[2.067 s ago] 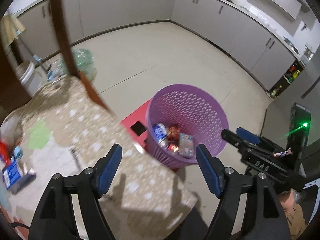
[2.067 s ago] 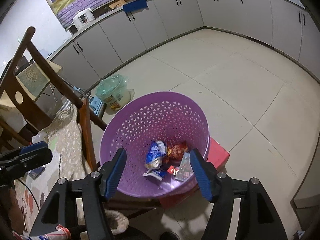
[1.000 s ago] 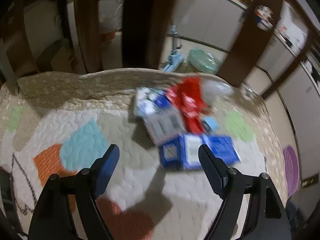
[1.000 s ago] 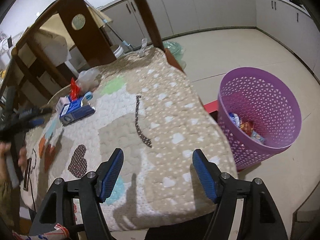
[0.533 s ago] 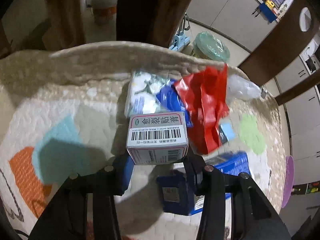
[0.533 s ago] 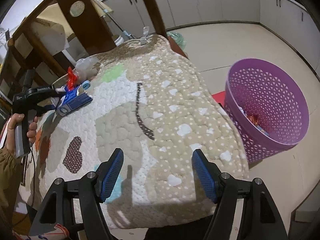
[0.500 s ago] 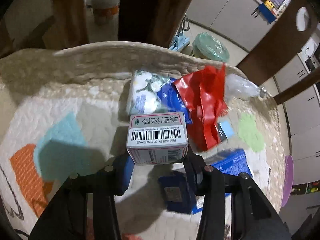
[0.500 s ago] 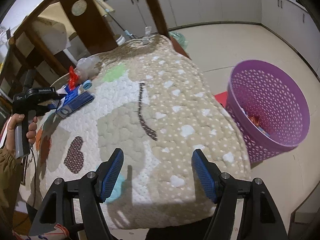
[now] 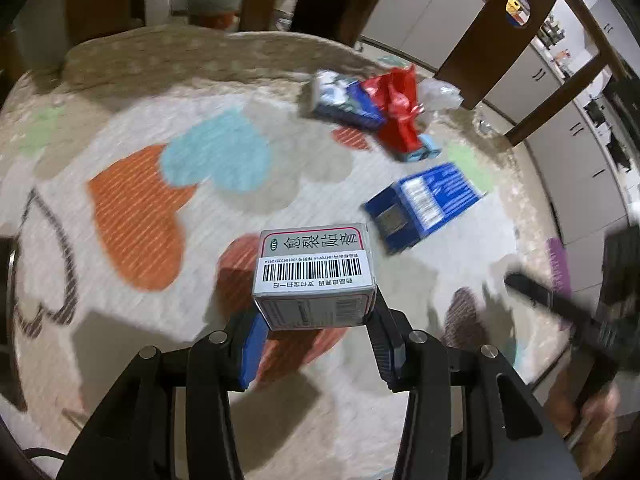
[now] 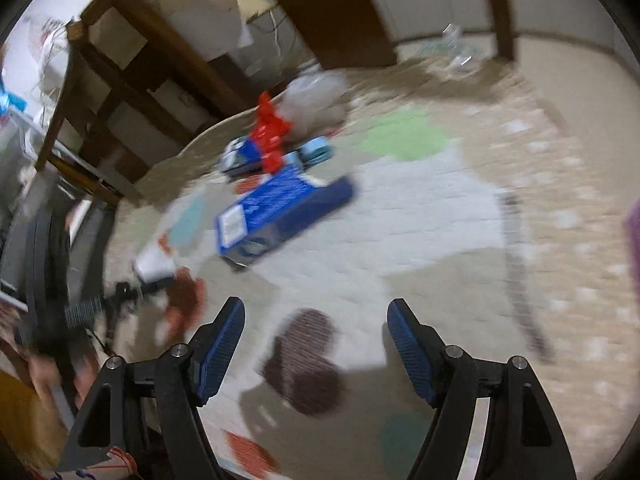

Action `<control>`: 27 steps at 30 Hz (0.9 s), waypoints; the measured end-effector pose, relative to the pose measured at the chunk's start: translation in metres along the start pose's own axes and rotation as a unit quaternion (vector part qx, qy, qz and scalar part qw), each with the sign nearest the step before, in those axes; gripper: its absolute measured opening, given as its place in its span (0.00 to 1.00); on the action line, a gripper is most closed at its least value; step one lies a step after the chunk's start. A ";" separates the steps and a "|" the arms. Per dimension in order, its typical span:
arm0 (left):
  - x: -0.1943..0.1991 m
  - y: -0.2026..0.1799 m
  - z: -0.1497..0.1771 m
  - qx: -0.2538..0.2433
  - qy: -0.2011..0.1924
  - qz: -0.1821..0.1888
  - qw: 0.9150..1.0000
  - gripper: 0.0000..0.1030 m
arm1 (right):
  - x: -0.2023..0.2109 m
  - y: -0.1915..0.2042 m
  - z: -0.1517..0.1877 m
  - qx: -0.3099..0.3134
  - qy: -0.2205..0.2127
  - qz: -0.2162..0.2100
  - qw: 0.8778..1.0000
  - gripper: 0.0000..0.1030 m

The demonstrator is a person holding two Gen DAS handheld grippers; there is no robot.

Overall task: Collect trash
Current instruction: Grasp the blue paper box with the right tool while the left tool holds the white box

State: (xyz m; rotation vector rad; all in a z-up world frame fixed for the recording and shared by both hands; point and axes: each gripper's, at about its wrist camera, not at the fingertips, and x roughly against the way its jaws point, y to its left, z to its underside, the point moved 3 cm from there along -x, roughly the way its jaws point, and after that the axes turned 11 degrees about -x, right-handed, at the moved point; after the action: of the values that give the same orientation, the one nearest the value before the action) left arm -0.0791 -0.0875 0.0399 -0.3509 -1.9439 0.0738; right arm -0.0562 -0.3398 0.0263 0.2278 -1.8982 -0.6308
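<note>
My left gripper (image 9: 316,326) is shut on a small white box with a barcode (image 9: 314,276) and holds it above the quilted table cover (image 9: 160,160). Further back lie a blue box (image 9: 424,204), a red wrapper (image 9: 400,120), a blue-and-white packet (image 9: 340,104) and a clear plastic bag (image 9: 440,94). In the right wrist view my right gripper (image 10: 315,316) hovers over the cover. Its jaws are opening and nothing is between them. The blue box (image 10: 280,208) lies ahead of it, the red wrapper (image 10: 270,136) beyond. The left gripper (image 10: 120,296) with the white box (image 10: 154,266) shows blurred at the left.
Dark wooden chair backs (image 9: 516,40) stand behind the table. A sliver of the purple basket (image 9: 560,268) shows past the table's right edge. The other gripper (image 9: 560,304) and a hand blur across the lower right. A small light-blue item (image 9: 424,154) lies by the red wrapper.
My left gripper closed on the white box and drew back from the pile with it. The right gripper swung away from the basket toward the trash on the table.
</note>
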 end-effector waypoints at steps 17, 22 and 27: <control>-0.016 0.016 0.029 -0.001 -0.016 -0.013 1.000 0.47 | -0.110 0.069 -0.061 -0.127 0.005 0.131 0.983 0.87; -0.015 0.016 0.027 0.006 -0.017 -0.009 1.000 0.47 | -0.106 0.077 -0.052 -0.068 0.019 0.158 0.985 0.52; -0.005 0.014 0.034 0.007 -0.021 -0.011 1.000 0.46 | -0.071 0.053 -0.027 -0.034 0.026 0.138 0.990 0.48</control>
State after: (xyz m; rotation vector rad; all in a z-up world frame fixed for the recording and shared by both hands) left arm -0.1050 -0.0716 0.0189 -0.3216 -1.9880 0.0821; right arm 0.0039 -0.2728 0.0053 -0.0614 -1.8123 -0.4952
